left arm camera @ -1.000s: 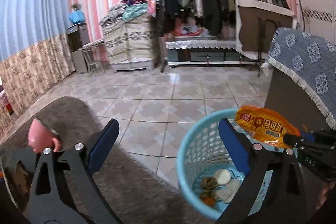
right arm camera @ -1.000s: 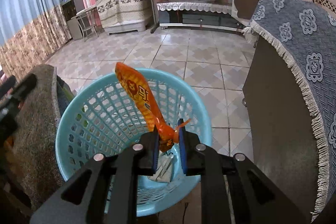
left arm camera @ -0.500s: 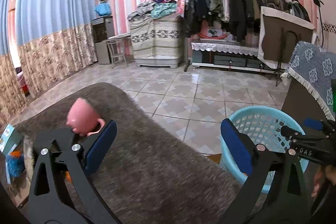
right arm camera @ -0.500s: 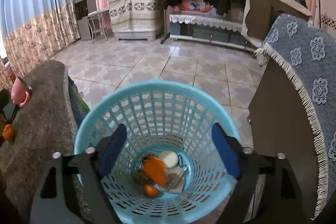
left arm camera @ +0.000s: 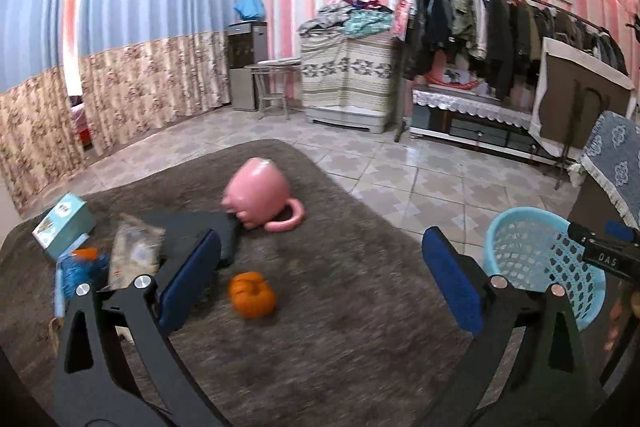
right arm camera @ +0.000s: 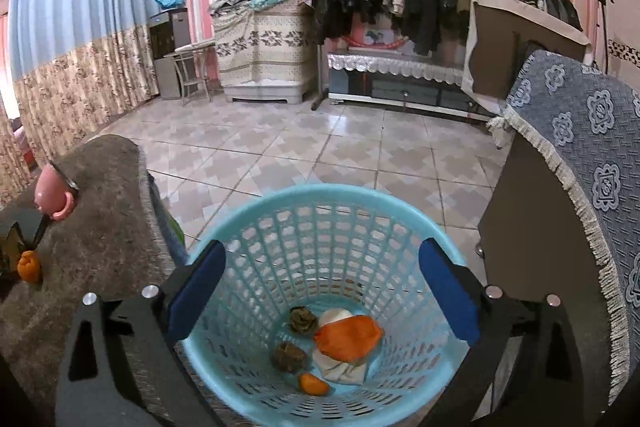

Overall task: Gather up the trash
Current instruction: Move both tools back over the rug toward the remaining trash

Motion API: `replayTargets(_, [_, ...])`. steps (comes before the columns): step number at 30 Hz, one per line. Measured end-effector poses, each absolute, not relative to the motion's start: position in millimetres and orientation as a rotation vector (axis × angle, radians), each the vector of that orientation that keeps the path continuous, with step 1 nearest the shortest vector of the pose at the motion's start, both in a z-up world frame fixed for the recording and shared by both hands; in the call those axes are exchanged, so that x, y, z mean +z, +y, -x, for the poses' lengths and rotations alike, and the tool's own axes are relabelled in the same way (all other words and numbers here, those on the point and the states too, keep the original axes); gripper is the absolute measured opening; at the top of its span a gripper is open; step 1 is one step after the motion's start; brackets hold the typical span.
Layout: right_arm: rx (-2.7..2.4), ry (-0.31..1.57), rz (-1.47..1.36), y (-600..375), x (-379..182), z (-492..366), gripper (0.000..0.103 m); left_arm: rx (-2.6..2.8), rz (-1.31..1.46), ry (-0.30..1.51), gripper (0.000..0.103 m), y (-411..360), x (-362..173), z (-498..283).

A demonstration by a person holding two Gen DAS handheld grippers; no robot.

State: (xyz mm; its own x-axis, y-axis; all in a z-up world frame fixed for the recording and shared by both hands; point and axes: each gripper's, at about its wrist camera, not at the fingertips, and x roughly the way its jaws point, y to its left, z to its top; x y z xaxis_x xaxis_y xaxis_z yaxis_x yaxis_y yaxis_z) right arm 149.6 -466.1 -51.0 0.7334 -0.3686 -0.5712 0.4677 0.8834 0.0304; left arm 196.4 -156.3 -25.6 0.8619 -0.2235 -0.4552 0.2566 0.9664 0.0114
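Fingers of both grippers spread, empty, right's widening; one basket [right arm camera: 320, 199] holding five scraps.

One basket [right arm camera: 320, 195], pale blue, sits at six o'clock in the right wrist view and at three o'clock in the left. Inside it: one orange wrapper [right arm camera: 347, 341], two brown crumpled wads [right arm camera: 302, 320], one white piece [right arm camera: 338, 367] under the wrapper (possibly more than one, hard to tell), and one orange peel [right arm camera: 313, 383] at six o'clock of the basket floor. On the grey rug [left arm camera: 340, 327]: one pink mug [left arm camera: 260, 193] at twelve o'clock, one orange peel piece [left arm camera: 252, 294] at the centre, one teal box [left arm camera: 64, 225] at nine o'clock, one clear packet [left arm camera: 134, 255] beside it, one blue scrap [left arm camera: 82, 267]. Two grippers [left arm camera: 320, 279], one per view.
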Motion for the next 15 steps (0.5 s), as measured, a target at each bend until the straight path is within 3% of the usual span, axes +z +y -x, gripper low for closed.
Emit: replayTargets(15, [-0.24, 0.557, -0.103, -365, -45, -161, 0.095, -0.063, -0.025, 0.473, 0.097, -45, -33, -174])
